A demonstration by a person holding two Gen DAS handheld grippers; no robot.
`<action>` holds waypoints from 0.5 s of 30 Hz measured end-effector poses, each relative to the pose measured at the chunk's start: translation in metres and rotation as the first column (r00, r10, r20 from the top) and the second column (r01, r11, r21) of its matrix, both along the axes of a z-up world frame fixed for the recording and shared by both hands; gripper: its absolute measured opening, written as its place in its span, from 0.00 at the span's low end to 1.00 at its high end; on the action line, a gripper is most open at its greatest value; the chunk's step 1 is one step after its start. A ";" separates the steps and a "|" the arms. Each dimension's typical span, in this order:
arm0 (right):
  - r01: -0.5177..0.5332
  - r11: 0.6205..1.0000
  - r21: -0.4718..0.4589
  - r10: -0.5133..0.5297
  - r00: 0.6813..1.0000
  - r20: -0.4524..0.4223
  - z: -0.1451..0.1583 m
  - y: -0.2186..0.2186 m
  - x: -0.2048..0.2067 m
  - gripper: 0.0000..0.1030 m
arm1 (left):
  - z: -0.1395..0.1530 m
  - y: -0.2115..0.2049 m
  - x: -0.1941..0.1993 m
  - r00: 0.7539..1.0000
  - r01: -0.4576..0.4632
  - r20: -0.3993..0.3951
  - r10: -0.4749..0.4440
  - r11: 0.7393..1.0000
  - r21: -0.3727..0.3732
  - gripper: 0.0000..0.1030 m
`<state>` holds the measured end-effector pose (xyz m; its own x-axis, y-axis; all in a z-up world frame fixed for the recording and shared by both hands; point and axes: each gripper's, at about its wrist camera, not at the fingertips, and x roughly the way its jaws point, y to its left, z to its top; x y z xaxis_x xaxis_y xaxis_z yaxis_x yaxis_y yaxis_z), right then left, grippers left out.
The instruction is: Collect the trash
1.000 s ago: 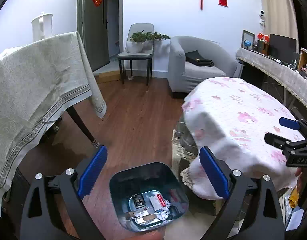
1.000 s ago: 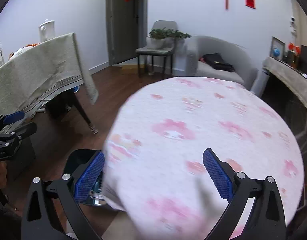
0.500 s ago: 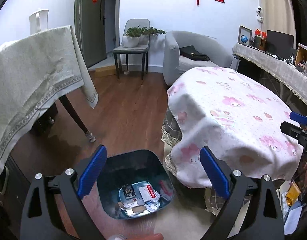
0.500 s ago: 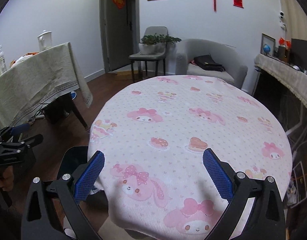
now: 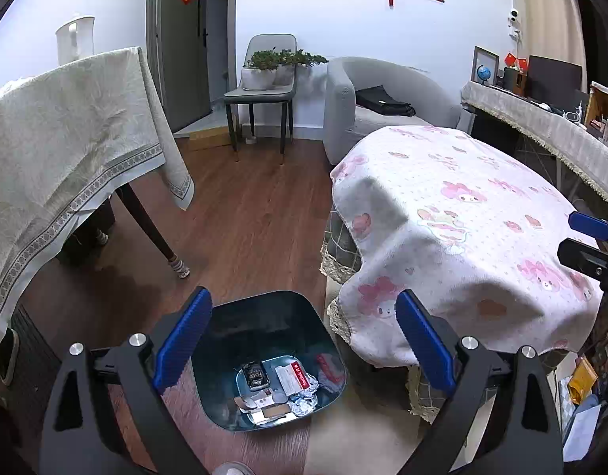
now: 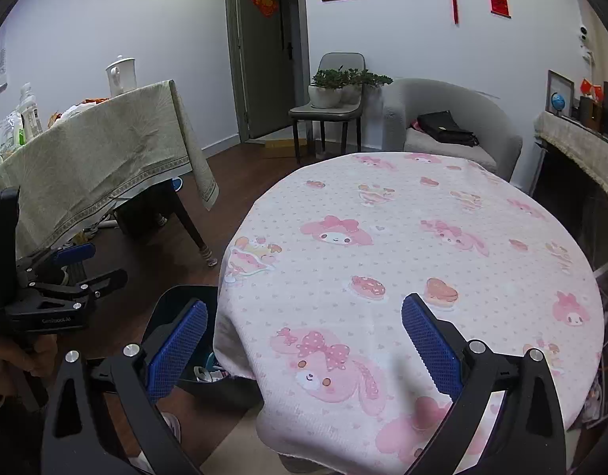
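Observation:
A dark blue trash bin (image 5: pixel 264 316) stands on the wood floor beside the round table, with wrappers and foil scraps (image 5: pixel 280 390) at its bottom. My left gripper (image 5: pixel 302 342) is open and empty, held above the bin. My right gripper (image 6: pixel 304 340) is open and empty, held over the near edge of the round table with the pink cartoon cloth (image 6: pixel 415 253). The bin's rim (image 6: pixel 173 297) shows partly in the right wrist view, behind the left finger. The left gripper (image 6: pixel 86 267) also shows at the left of that view.
A table with a grey-green cloth (image 5: pixel 66 150) stands at the left, its leg (image 5: pixel 157 237) near the bin. A chair with potted plants (image 5: pixel 264 75), a grey armchair (image 5: pixel 383 107) and a side counter (image 5: pixel 541 122) stand at the back.
Both grippers have risen and drawn back. The bin sits further below the left gripper, and the right view now takes in the whole tabletop sharply.

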<state>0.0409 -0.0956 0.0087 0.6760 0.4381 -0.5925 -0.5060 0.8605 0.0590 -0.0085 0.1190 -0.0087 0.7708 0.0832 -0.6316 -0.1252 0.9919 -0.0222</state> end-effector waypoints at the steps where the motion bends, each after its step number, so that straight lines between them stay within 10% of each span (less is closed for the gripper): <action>1: -0.002 1.000 0.004 0.002 1.000 -0.003 0.000 0.000 0.000 0.97 | 0.000 -0.001 0.000 1.000 0.000 -0.001 0.000 1.000 0.003 0.93; 15: 0.000 1.000 -0.005 0.000 1.000 -0.005 -0.002 0.003 0.000 0.97 | 0.002 -0.001 -0.002 1.000 -0.007 0.013 0.007 1.000 -0.017 0.93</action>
<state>0.0414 -0.0924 0.0070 0.6732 0.4350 -0.5980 -0.5056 0.8609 0.0570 -0.0108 0.1183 -0.0068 0.7784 0.0775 -0.6230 -0.1315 0.9905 -0.0410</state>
